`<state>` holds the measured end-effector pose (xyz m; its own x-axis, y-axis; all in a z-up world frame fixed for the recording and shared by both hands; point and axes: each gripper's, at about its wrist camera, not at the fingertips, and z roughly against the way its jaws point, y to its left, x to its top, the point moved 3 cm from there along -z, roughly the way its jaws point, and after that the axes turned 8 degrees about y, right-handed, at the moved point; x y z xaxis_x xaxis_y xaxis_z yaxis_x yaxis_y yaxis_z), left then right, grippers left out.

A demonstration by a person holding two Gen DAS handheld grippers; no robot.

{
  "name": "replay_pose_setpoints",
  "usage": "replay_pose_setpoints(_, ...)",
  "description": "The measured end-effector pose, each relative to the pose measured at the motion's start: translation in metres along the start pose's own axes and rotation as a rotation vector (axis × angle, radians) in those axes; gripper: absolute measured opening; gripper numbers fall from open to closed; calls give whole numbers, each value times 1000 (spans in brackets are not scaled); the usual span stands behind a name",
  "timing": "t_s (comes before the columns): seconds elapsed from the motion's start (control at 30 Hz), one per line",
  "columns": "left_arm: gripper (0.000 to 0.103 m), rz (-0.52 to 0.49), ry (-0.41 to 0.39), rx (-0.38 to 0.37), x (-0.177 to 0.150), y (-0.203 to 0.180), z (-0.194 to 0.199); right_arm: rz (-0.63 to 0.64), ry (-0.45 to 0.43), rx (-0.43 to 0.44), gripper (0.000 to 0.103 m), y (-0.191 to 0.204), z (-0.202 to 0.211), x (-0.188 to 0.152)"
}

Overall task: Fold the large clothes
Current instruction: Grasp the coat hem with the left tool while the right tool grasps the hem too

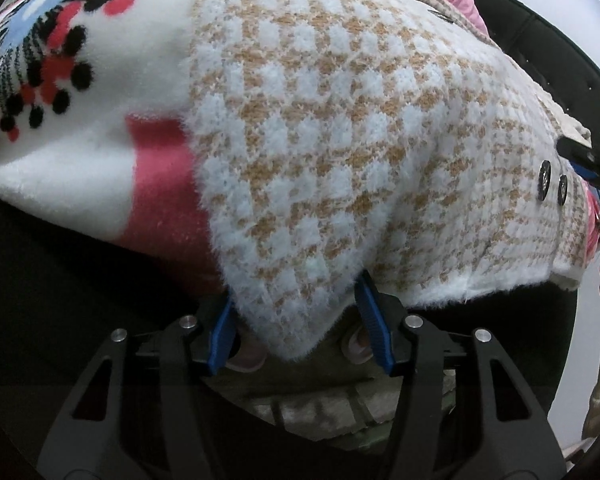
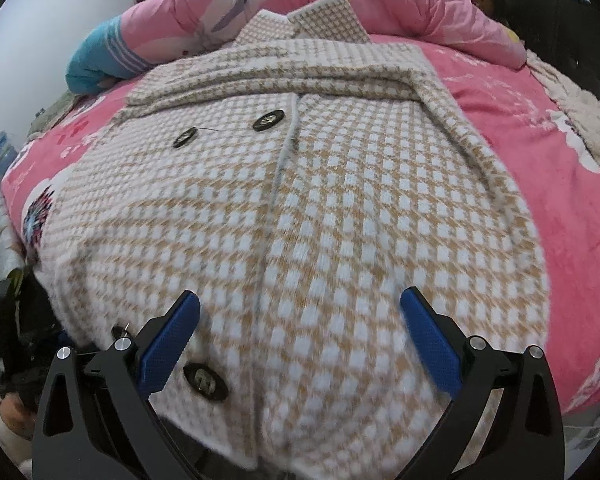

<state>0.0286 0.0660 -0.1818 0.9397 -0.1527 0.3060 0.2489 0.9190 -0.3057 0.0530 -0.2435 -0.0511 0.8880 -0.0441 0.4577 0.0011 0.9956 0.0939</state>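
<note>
Lying flat on the pink blanket [image 2: 540,128], the fuzzy houndstooth coat [image 2: 300,208] sits between both grippers' spread fingers [image 2: 168,340].

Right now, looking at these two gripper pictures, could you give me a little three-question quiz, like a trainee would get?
1. True or false: the right gripper is clamped shut on the checked coat.
2. What lies under the coat? A) pink blanket B) wooden floor C) green mat
3. Fill in: a corner of the coat hangs between the blue pads of the ____ gripper.

Key: 1 false, its jaws stand wide open over the coat. 2 A. 3 left.
</note>
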Motion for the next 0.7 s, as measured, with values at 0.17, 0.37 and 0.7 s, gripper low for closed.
replay_pose_setpoints(0.17,53,5,2,-14,1,0,-5,-28,2,35,97,-16,27,-35)
replay_pose_setpoints(0.37,52,2,-3,-38,-5,17,-4,-152,41,28,97,-54,37,-71)
replay_pose_setpoints(0.7,52,-12,-24,-26,-8,10,0,-294,75,113,97,-85,17,-88)
